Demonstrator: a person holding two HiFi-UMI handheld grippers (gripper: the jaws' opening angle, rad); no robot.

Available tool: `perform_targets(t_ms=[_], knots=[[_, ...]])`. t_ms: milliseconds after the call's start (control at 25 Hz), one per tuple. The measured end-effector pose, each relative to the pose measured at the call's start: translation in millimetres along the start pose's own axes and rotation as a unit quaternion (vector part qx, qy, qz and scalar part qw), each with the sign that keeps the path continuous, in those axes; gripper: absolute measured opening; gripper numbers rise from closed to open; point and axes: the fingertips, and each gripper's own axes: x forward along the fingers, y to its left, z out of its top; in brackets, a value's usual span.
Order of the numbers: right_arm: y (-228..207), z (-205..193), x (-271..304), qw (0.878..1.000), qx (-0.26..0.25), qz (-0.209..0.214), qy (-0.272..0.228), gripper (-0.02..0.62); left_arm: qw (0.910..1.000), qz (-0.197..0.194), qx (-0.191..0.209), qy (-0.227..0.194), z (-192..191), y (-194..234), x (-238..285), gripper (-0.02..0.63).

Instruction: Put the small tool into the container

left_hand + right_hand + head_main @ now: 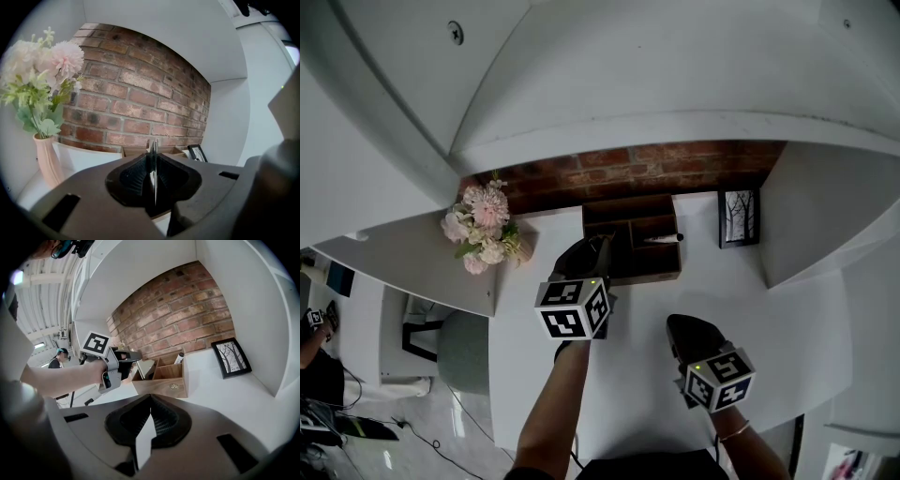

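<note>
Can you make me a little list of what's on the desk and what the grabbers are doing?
Container: brown wooden box with compartments, on the white desk
Left gripper: shut on a thin flat grey metal tool, close to the box
Right gripper: jaws together, nothing held
Other things: pink vase of flowers; black-framed tree picture

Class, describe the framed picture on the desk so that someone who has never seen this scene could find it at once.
Start at the brick wall behind the white desk. Along its foot stand a vase of pink flowers, a wooden organiser and, farthest right, the framed picture. It alone is flat and black-framed, showing bare dark trees on white.
</note>
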Motion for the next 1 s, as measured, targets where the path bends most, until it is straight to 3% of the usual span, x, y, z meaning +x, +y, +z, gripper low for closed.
perform_targets(t_ms=[360,520,1000], knots=[[1.6,-2.5,-5.9,1.0,-0.004,-0.006,0.0,0.005,0.9993,0.012,0.021,0.029,-7.0,3.7,4.3,0.098],[2.1,0.1,-8.6,1.0,-0.003,-0.009,0.001,0.005,0.9985,0.022,0.015,0.047,-17.2,10.5,2.7,0.144],[7.4,-6.9,-17.1,1.0,-0.012,-0.006,0.0,0.005,0.9979,0.029,-0.009,0.057,-42.2,14.1,-29.5,0.15]])
